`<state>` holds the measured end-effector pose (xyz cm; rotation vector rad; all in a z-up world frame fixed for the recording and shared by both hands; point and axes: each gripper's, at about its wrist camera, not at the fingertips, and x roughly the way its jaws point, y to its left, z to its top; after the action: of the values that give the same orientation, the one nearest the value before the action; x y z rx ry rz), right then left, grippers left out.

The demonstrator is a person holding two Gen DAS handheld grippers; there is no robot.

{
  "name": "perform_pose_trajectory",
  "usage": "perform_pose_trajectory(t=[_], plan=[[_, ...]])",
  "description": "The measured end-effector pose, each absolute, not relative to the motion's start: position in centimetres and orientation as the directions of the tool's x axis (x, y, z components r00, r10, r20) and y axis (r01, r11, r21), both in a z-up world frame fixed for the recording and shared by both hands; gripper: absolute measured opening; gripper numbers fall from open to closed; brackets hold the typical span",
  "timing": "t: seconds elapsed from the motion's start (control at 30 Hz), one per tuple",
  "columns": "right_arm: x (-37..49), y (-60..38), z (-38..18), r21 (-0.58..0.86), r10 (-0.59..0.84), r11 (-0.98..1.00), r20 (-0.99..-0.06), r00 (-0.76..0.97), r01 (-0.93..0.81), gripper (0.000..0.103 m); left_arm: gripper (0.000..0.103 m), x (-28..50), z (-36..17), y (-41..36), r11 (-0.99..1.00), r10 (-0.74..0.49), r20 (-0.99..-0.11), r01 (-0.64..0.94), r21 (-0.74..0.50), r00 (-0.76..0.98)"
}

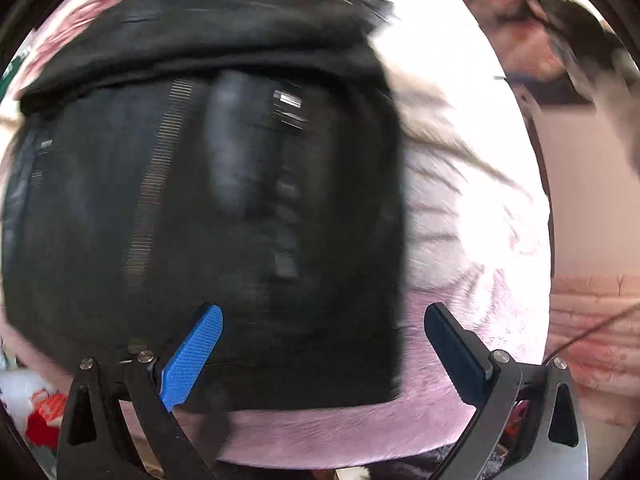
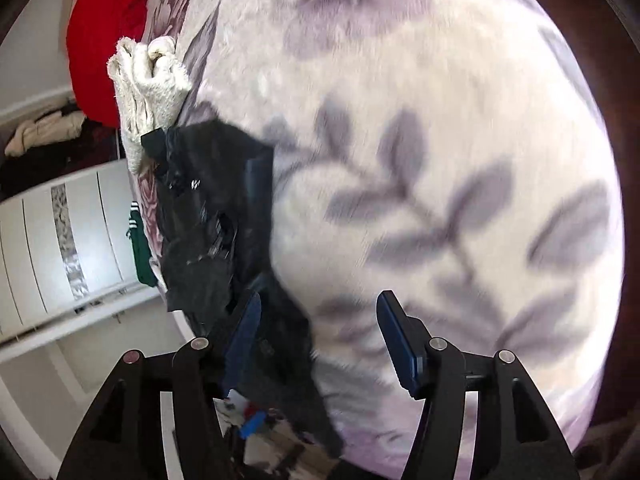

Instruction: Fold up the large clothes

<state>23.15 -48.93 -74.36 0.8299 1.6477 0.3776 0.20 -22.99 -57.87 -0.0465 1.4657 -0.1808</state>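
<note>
Flowered blanket [image 2: 440, 160] covering the bed, black garment [image 1: 200, 200] folded near its edge, red bedding [image 2: 100, 40] and cream towel [image 2: 148, 80] at the far edge, white wardrobe [image 2: 60, 240] beside, left gripper [image 1: 324, 344] wide with nothing held, right gripper [image 2: 320, 336] wide, empty.

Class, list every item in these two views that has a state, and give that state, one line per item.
Black dark garment: folded into a block, lying on the floral plush blanket.
Cream knitted cloth: bunched at the blanket's edge.
Left gripper: open, holding nothing.
Right gripper: open, holding nothing.
</note>
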Motion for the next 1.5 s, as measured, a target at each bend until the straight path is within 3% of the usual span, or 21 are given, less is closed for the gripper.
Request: perform_pose_trajectory(t=[0.03,0.1,0.13,0.17,0.3,0.37,0.5,0.53,0.6,0.63,0.73,0.93,1.1,1.23,1.5], plan=[[23.8,-49.3,-74.8,0.664,0.709,0.682,-0.703,-0.053,0.306,0.063,0.076,-0.1,-58.5,-24.1,0.986,-0.129,-0.987,0.117,-0.117,0.097],[25.6,-49.0,-75.9,0.705,0.754,0.634,-0.655,-0.05,0.317,0.063,0.041,-0.5,-59.4,-25.3,0.988,-0.043,-0.991,0.155,-0.024,0.125],[26.2,-48.7,-76.4,0.723,0.771,0.615,-0.634,-0.051,0.316,0.063,0.019,-0.8,-59.2,-25.4,0.986,-0.068,-0.986,0.161,-0.043,0.153],[26.8,-48.0,-77.1,0.748,0.796,0.588,-0.603,-0.054,0.309,0.063,0.011,-0.9,-58.8,-25.3,0.986,-0.086,-0.982,0.156,-0.059,0.171],[29.2,-43.1,-78.8,0.811,0.858,0.51,-0.503,-0.103,0.286,0.078,0.008,-1.7,-56.2,-23.4,0.986,-0.13,-0.962,0.129,-0.101,0.239],[30.0,-40.3,-79.9,0.813,0.853,0.521,-0.503,-0.136,0.261,0.086,0.007,-2.2,-54.6,-22.2,0.986,-0.143,-0.951,0.123,-0.113,0.275],[30.7,-35.7,-79.8,0.819,0.833,0.548,-0.516,-0.198,0.17,0.088,0.007,-2.6,-51.3,-19.2,0.987,-0.158,-0.93,0.078,-0.14,0.332],[30.7,-34.6,-79.5,0.818,0.826,0.556,-0.525,-0.207,0.147,0.085,0.007,-2.9,-50.6,-18.5,0.988,-0.155,-0.925,0.064,-0.141,0.347],[30.4,-32.4,-78.5,0.799,0.791,0.597,-0.571,-0.22,0.074,0.048,0.007,-3.2,-49.6,-17.2,0.986,-0.168,-0.918,0.041,-0.164,0.36],[30.2,-31.4,-78.1,0.781,0.772,0.621,-0.595,-0.224,0.067,0.038,0.007,-3.5,-49.1,-16.5,0.985,-0.169,-0.912,0.024,-0.173,0.373],[30.1,-30.5,-75.5,0.744,0.75,0.659,-0.638,-0.176,0.11,0.027,0.007,-3.4,-47.4,-13.7,0.969,-0.208,-0.893,-0.039,-0.243,0.4],[30.7,-23.0,-65.5,0.622,0.612,0.783,-0.775,-0.157,-0.017,0.02,0.007,-3.5,-44.9,-5.6,0.88,-0.316,-0.835,-0.191,-0.435,0.45],[30.8,-11.3,-61.0,0.458,0.436,0.88,-0.884,-0.167,-0.127,0.02,0.007,-4.5,-45.8,4.6,0.734,-0.378,-0.774,-0.344,-0.585,0.508],[30.4,-1.2,-61.7,0.355,0.331,0.923,-0.929,-0.168,-0.148,0.02,0.007,-5.4,-48.9,12.1,0.649,-0.385,-0.758,-0.43,-0.628,0.526],[28.7,12.6,-68.7,0.115,0.09,0.984,-0.981,-0.174,-0.138,0.02,0.007,-5.1,-58.6,20.6,0.527,-0.464,-0.748,-0.531,-0.663,0.474]])
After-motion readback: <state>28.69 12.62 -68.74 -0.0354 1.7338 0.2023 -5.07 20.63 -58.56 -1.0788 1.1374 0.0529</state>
